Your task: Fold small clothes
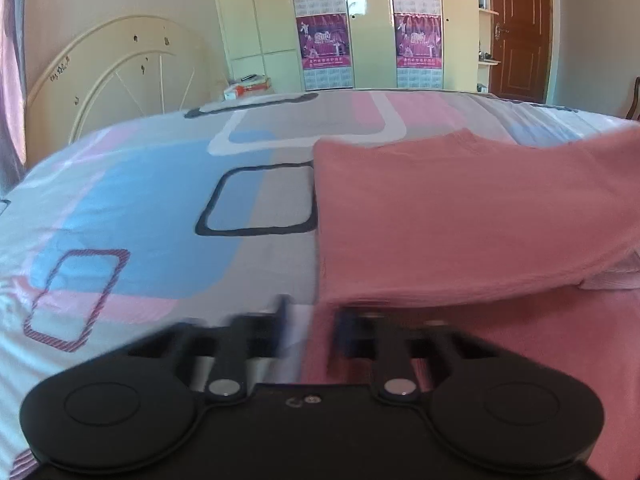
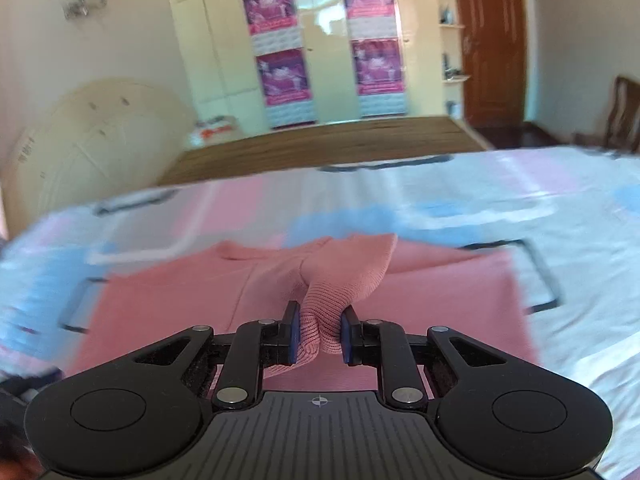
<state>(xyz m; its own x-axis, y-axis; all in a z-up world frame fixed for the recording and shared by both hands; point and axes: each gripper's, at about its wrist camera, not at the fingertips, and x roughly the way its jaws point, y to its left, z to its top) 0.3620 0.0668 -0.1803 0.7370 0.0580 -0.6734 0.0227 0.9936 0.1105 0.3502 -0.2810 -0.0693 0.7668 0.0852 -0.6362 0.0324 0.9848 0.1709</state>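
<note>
Here, the right gripper has its blue pads clamped on a bunched fold of a salmon-pink knitted garment, likely to carry that part over. The garment lies spread on a bed with a pastel patterned sheet. The left gripper, blurred, appears closed on the garment's near edge, probably steadying it.

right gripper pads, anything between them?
Yes. The right wrist view shows a bunched fold of the pink garment pinched between the right gripper pads; nothing else there.
</note>
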